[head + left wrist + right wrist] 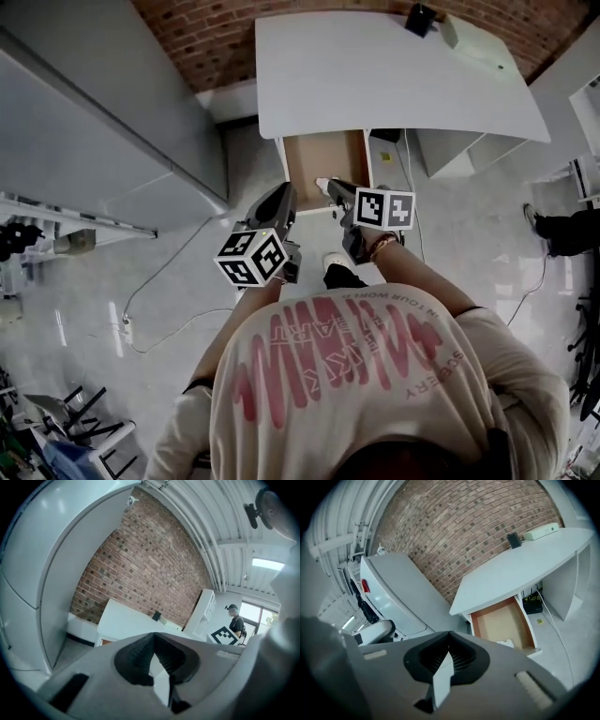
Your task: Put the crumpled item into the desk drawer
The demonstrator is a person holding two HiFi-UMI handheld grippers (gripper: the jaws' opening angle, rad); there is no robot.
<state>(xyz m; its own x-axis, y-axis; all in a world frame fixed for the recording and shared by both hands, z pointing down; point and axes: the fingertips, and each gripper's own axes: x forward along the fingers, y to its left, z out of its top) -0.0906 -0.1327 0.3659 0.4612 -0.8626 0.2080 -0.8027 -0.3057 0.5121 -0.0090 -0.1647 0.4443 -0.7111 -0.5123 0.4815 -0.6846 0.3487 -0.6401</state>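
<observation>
Far left: tall grey cabinet point(103, 141) w/ flat smooth sides, on a pale glossy floor point(187, 309). A thin white cable point(155, 281) trails over the floor near it.

Left tongs: left gripper point(281, 195) point(157, 660), grey body w/ black ribbed pads and a black-and-white marker cube point(251, 256) on top. Jaws together, nothing btw them. In head view its tip sits just left of the drawer's front corner, aimed twd the desk.

Drawer: open desk drawer point(323, 155) point(499, 620), white front and sides, brown board bottom. It stands out from under the desk's left part.

Task thing: white crumpled item point(323, 185) point(505, 643) lies inside the drawer at its front edge, in neither pair of jaws.

Right tongs: right gripper point(336, 192) point(445, 660), same build, w/ its own checkered cube point(384, 208). Jaws closed, empty. In head view the tip shows just beside the crumpled item. Right gripper view shows the item beyond the gripper body, apart from the pads.

Desk: white flat-topped desk point(375, 75) point(126, 618) point(520, 569), set against a red-brown brick wall point(216, 28) point(150, 564) point(464, 527).

Desk top, right end: small black device point(421, 17) point(513, 540), w/ a long cream box point(469, 37) point(541, 530) just beside it.

Bottom: person's beige T-shirt point(356, 375) w/ red print.
</observation>
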